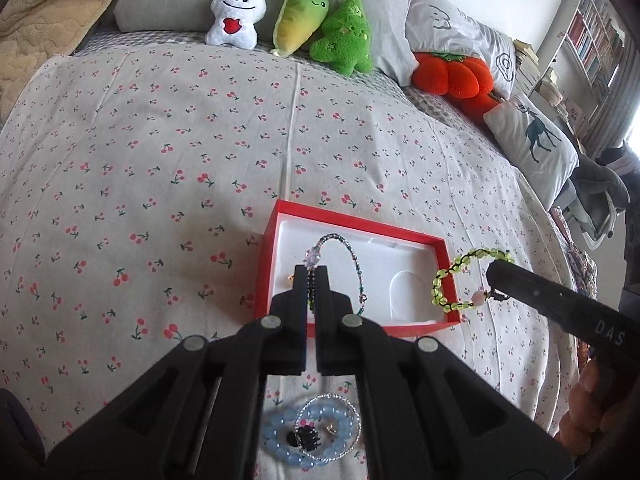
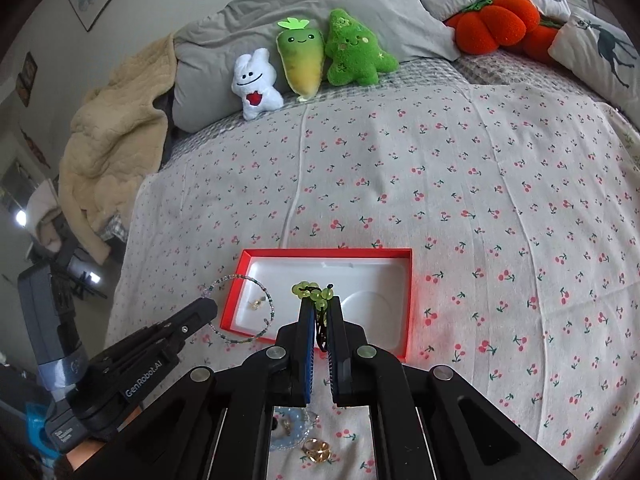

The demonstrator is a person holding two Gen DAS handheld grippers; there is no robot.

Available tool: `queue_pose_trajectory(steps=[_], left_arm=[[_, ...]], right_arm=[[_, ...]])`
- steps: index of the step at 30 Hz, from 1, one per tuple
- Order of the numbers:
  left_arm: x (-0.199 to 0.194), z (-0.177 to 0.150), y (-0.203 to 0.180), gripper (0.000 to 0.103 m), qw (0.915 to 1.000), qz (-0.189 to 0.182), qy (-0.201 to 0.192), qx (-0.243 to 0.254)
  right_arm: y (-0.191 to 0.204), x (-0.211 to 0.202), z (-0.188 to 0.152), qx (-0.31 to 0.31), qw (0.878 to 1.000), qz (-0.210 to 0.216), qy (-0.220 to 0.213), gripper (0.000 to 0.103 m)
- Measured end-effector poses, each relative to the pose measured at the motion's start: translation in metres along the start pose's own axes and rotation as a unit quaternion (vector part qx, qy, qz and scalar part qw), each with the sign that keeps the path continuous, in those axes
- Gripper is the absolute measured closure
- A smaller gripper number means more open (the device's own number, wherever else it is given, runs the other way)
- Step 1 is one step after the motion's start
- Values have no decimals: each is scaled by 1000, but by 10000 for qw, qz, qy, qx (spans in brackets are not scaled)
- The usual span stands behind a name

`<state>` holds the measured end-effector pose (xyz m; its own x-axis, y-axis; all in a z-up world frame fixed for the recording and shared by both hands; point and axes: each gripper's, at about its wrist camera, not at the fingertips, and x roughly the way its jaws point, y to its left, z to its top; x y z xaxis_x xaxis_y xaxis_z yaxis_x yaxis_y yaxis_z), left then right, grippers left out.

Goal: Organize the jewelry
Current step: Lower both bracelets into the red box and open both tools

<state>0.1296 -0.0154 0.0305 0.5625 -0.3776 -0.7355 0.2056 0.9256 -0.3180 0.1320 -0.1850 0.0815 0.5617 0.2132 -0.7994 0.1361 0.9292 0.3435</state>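
Observation:
A red box [image 1: 269,264] [image 2: 328,253] with a white insert lies open on the cherry-print bedspread. My left gripper [image 1: 311,270] [image 2: 208,306] is shut on a thin purple-and-teal beaded bracelet [image 1: 357,268] [image 2: 240,278], whose loop hangs over the box's left part. My right gripper [image 2: 320,300] [image 1: 492,276] is shut on a green bead bracelet [image 2: 316,294] [image 1: 437,282], held above the box's near right side. A small gold earring [image 2: 256,303] lies inside the box. Near me on the bedspread lie a blue bead bracelet [image 1: 280,440] and gold rings [image 2: 316,450].
Three plush toys [image 1: 304,20] lean on grey pillows at the bed's head, with orange pumpkin cushions [image 1: 456,74] and a deer-print pillow [image 1: 536,144] to the right. A beige blanket [image 2: 112,140] is heaped at the left. A hand [image 1: 588,412] holds the right gripper.

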Motion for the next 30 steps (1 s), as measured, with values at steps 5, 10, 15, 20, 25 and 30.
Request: queue_pose_trajectory(steps=[5,10,15,20,25,30], left_arm=[[20,2,1,100,9997,245,63,61],[28,1,2,99,9990,429,100,105],[23,0,-2,82,9993,350,80,63],[14,-4,-4,64,9988,479,71,93],[10,-11,-3,62,9977,640,151,161],[7,-18,0,58,9966,771,183,230]], right_arm=[[-3,17,6,17,10000,35,68,97],[-6,32,7,12,9998,-6,191,97],[-6,42,9,98,9993,180,304,97],[-7,55,6,188,9983,245,504,97],[-22,64,3,161,9977,-269,602,97],[-31,61,2,132,9971,-504,551,96]])
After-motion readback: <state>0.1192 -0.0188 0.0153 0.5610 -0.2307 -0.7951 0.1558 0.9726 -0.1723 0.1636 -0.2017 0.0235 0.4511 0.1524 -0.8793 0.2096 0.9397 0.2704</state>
